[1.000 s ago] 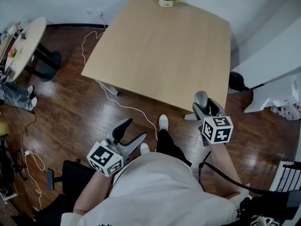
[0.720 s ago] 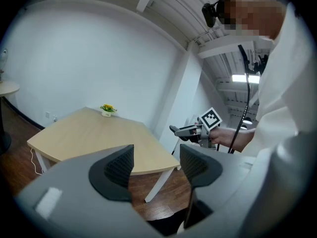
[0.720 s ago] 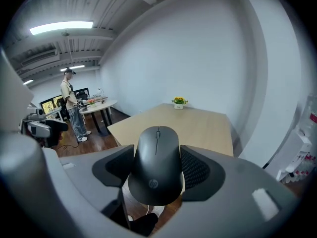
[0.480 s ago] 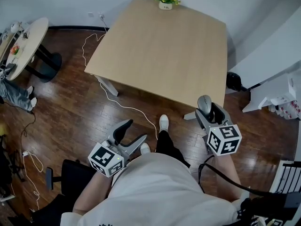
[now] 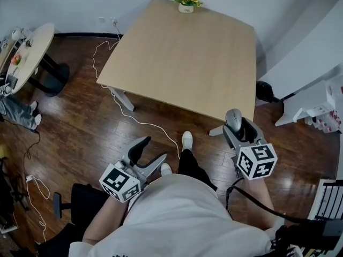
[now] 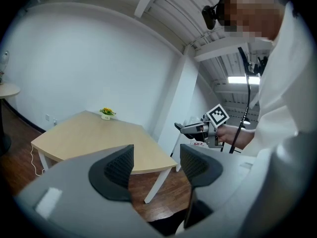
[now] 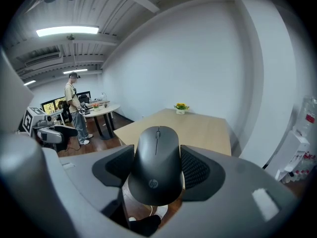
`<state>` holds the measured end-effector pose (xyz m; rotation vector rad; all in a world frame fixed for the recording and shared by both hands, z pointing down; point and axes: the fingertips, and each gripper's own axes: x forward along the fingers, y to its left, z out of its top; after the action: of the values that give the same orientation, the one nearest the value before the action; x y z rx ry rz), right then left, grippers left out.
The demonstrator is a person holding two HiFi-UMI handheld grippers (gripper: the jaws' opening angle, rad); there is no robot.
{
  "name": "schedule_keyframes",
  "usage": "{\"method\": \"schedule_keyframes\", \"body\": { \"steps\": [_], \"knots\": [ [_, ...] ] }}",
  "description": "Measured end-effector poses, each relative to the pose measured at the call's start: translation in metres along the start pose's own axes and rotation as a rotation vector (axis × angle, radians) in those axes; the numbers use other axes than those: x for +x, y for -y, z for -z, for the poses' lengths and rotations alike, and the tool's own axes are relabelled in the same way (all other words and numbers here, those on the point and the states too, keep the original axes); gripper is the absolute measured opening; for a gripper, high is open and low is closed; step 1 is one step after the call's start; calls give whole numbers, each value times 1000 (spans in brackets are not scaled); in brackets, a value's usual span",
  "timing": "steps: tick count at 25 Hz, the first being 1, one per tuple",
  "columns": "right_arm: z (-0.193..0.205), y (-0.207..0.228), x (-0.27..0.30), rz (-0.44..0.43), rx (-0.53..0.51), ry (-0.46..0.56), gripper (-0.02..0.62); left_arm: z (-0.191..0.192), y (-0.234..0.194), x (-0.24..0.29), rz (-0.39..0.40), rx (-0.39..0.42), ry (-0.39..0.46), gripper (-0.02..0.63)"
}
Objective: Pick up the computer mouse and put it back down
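A dark grey computer mouse (image 7: 157,163) sits clamped between the two pads of my right gripper (image 7: 157,166), its front end pointing at the wooden table (image 7: 190,125). In the head view the mouse (image 5: 233,118) and right gripper (image 5: 238,127) hang over the floor just off the table's near right corner (image 5: 236,103). My left gripper (image 5: 146,151) is low at the left, over the floor in front of the person's body; its jaws stand apart with nothing between them (image 6: 156,168).
A small pot of yellow flowers (image 5: 186,2) stands at the table's far edge. A white cable (image 5: 140,120) runs across the wood floor. A round side table (image 5: 27,52) is at the left, white furniture (image 5: 311,90) at the right, a black chair (image 5: 88,199) behind left.
My right gripper with the mouse has come back from the table's near edge towards the person and a little to the right. The left gripper has stayed put.
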<state>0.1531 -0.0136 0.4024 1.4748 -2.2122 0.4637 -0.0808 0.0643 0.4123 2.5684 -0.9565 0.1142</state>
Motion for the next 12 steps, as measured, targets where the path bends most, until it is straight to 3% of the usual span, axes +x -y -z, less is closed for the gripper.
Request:
{"method": "schedule_keyframes", "body": {
  "steps": [6,12],
  "knots": [
    [11,13,13,18,6,-36,295,5,-5,1,-12,2,-25,265],
    [37,54,84,44,32,-115,295,10,-20,-1,-67,-27,-46,265]
  ]
}}
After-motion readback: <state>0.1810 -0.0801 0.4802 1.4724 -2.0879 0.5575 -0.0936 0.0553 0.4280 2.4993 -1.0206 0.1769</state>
